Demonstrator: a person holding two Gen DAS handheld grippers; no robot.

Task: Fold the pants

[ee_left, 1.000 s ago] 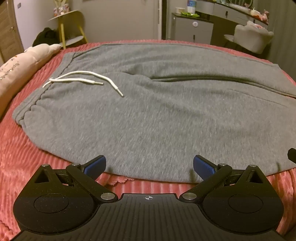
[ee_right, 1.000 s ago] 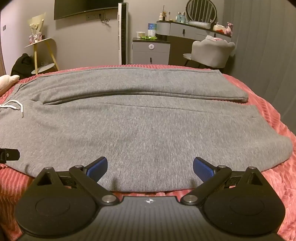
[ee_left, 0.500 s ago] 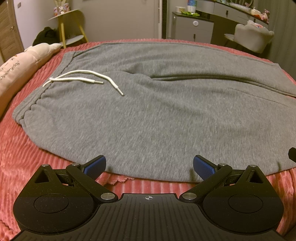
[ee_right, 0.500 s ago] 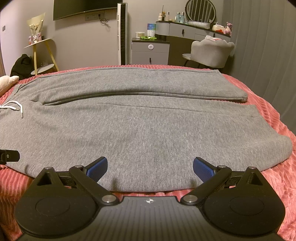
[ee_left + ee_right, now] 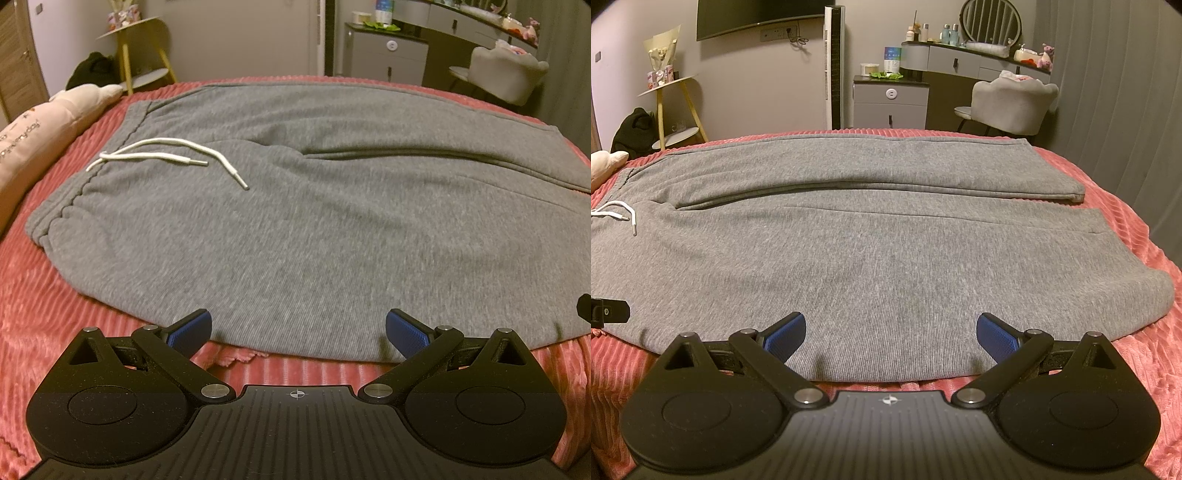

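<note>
Left wrist view shows the grey pants [image 5: 295,221] spread flat on the red bedspread [image 5: 44,295], with the near edge of the cloth just ahead of the left claw [image 5: 298,332]. This claw is wide open and holds nothing. The right claw [image 5: 891,334] is also wide open and empty, and its blue pads [image 5: 785,334] seem to lie over the near hem of the same leg.

The step in hand looks like taking the near edge, to fold the near leg over the far one. To do it well, both claws should go low — so that one finger slides under the hem — and pinch both layers of the leg, not only the top one. Then both should lift together and evenly, otherwise the cloth will twist or drag on the bedspread.

The left view alone shows the waistband [image 5: 62,206] ahead to the left, the white drawstring [image 5: 166,155] in full and a pink pillow [image 5: 48,122] beyond it. The right view alone shows the two leg ends [image 5: 1078,192] ahead to the right — and a small part of the other claw at its left border.
</note>
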